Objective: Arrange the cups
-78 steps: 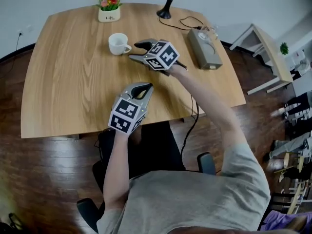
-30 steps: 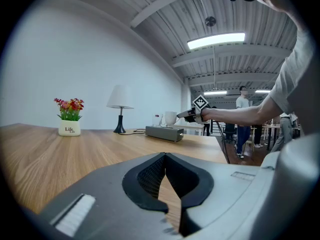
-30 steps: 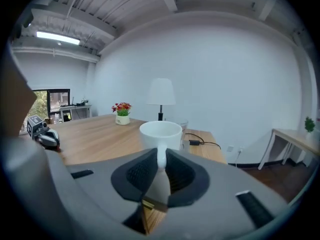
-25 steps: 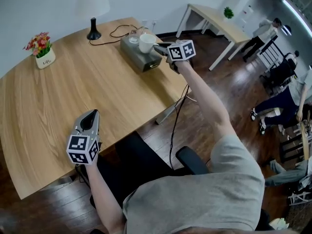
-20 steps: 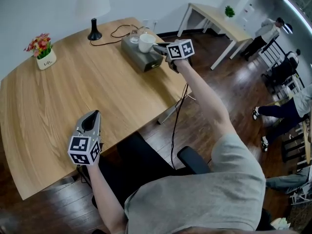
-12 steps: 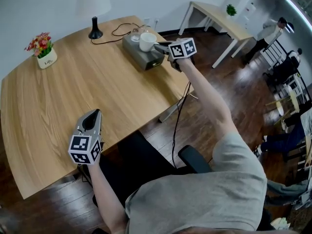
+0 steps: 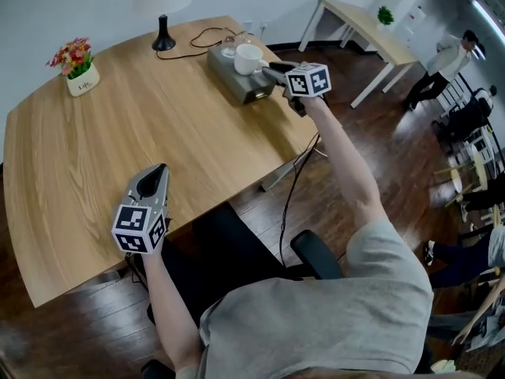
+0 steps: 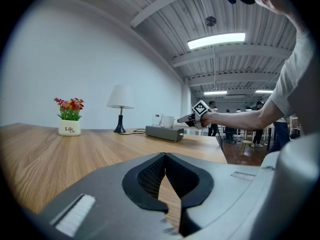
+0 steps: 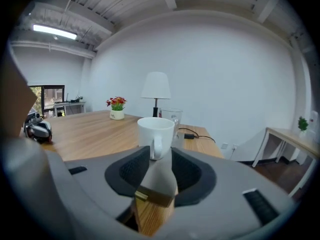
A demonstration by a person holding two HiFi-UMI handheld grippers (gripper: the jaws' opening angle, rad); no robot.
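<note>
A white cup (image 7: 247, 57) stands upright on a grey box (image 7: 239, 83) at the far right of the wooden table (image 7: 95, 148), next to a clear glass (image 7: 229, 50). My right gripper (image 7: 275, 70) reaches level to the cup from the right. In the right gripper view its jaws are opening, and the cup's handle (image 9: 154, 147) sits in the gap at the tips of the right gripper (image 9: 160, 151); the pads do not press on it. My left gripper (image 7: 160, 170) hovers shut and empty over the table's near edge, far from the cup; the left gripper (image 8: 165, 156) shows its tips touching.
A flower pot (image 7: 82, 77) and a lamp (image 7: 162, 34) with a black cable (image 7: 203, 35) stand along the table's far side. The table edge runs just under my right hand. A white side table (image 7: 369, 31) and a person (image 7: 446, 63) are beyond; a chair (image 7: 316, 253) is below.
The cup went from the middle of the table onto the grey box, carried by my right gripper. Over the last second both hands have barely moved; the head camera shifted a little.
</note>
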